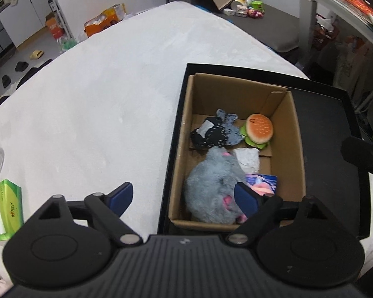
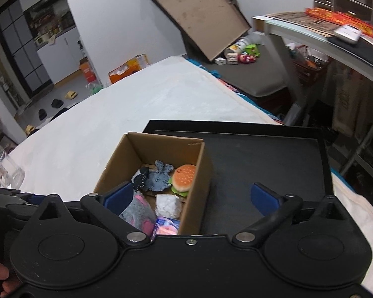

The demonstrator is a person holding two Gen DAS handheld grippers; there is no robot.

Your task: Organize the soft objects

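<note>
Open bedcover left of the jaws, a crowded box ahead

Ahead and left of the left gripper (image 1: 184,198), the white bedcover (image 1: 107,94) lies bare and wide; a green tissue box (image 1: 3,211) stands just left of its left jaw. Under its right jaw the cardboard box (image 1: 238,87) is crowded by a grey plush (image 1: 211,178), a burger toy (image 1: 258,129) and smaller pieces. Between the right gripper's (image 2: 191,196) spread jaws, the black tray (image 2: 261,159) floor is bare.

One cardboard box (image 1: 289,136) sits in one black tray (image 1: 335,134) and holds five soft things — one grey plush mouse (image 1: 211,181), one burger toy (image 1: 259,129), one dark knitted sock (image 1: 216,131), one white packet (image 1: 248,159), one blue-pink pouch (image 1: 261,182).
</note>
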